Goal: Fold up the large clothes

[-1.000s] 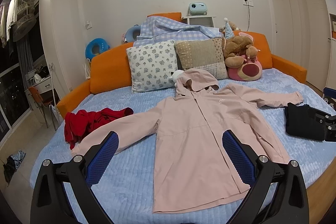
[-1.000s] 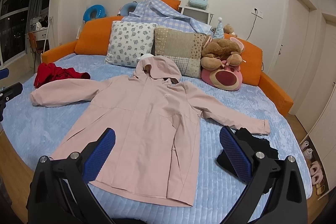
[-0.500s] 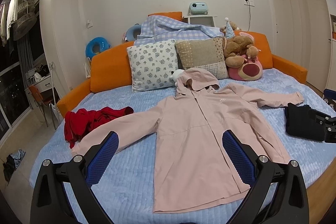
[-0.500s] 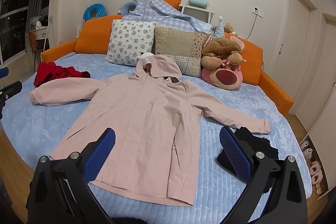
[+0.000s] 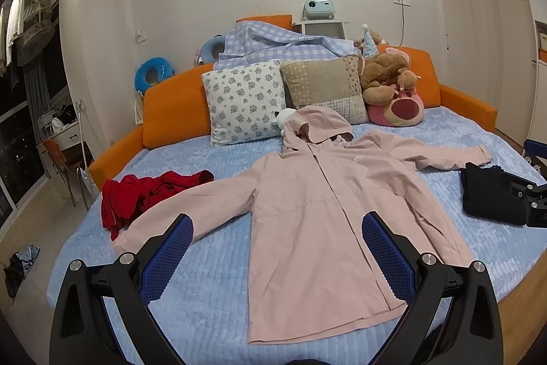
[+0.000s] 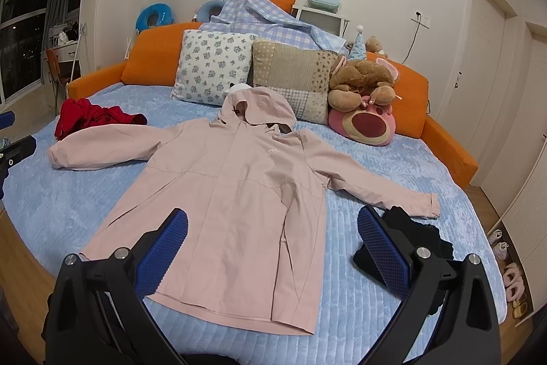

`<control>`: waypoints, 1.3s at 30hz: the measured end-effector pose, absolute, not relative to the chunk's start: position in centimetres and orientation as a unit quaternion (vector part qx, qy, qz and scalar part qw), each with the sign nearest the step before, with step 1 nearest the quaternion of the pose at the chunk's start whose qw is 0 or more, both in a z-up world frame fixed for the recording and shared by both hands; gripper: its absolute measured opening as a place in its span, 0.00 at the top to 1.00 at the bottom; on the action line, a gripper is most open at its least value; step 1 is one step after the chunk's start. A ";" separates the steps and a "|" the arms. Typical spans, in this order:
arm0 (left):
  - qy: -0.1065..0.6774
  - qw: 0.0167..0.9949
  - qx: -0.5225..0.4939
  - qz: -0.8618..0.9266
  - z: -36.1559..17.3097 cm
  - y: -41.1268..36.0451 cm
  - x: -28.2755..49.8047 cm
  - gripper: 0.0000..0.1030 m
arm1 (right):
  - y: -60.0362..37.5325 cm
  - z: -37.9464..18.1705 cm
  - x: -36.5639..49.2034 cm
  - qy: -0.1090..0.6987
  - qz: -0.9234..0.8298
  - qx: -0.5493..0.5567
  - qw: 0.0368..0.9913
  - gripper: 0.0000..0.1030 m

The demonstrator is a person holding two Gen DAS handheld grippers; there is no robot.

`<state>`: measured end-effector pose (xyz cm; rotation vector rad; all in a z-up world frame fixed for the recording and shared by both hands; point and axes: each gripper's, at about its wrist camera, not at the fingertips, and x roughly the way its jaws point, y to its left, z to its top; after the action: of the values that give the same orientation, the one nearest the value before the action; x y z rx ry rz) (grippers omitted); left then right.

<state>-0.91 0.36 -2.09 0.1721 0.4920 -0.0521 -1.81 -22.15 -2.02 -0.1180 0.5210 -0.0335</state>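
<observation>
Pink hooded jacket (image 5: 328, 211) flat on blue bed (image 5: 212, 307), small white chest logo unreadable. My left tool (image 5: 277, 231) and right tool (image 6: 271, 228) both gape wide, empty, above jacket hem.

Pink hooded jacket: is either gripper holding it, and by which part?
Nothing is held. The left gripper and right gripper are both open above the pink hooded jacket, lying flat and untouched.

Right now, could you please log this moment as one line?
stage: pre-fold | pink jacket: flat on bed | left hand-held gripper: open | right hand-held gripper: open
</observation>
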 end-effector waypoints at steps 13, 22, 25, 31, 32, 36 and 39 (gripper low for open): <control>0.261 0.961 0.088 -0.031 -2.6 0.9 -0.9 0.03 | -22.4 -2.5 -2.0 0.259 -0.018 -0.061 0.964 0.04; 0.264 0.960 0.089 -0.034 -2.7 1.0 -0.9 0.03 | -22.2 -2.4 -1.8 0.261 -0.017 -0.062 0.963 0.04; 0.264 0.960 0.089 -0.034 -2.7 1.0 -0.9 0.03 | -22.3 -2.5 -1.9 0.261 -0.016 -0.062 0.963 0.04; 0.265 0.959 0.090 -0.032 -2.9 1.3 -0.9 0.03 | -22.0 -2.4 -1.7 0.262 -0.017 -0.062 0.963 0.04; 0.266 0.959 0.089 -0.032 -3.1 1.5 -1.0 0.03 | -22.0 -2.4 -1.7 0.263 -0.016 -0.063 0.963 0.04; 0.270 0.958 0.088 -0.029 -3.2 2.1 -0.5 0.03 | -21.8 -2.5 -1.6 0.264 -0.012 -0.064 0.962 0.04; 0.277 0.957 0.084 -0.022 -3.1 3.0 0.4 0.03 | -21.0 -2.7 -1.1 0.264 -0.004 -0.071 0.962 0.04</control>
<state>0.42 3.02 -3.14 0.1710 0.5623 -0.0445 -1.08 -21.04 -2.73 -0.1431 0.5339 -0.0076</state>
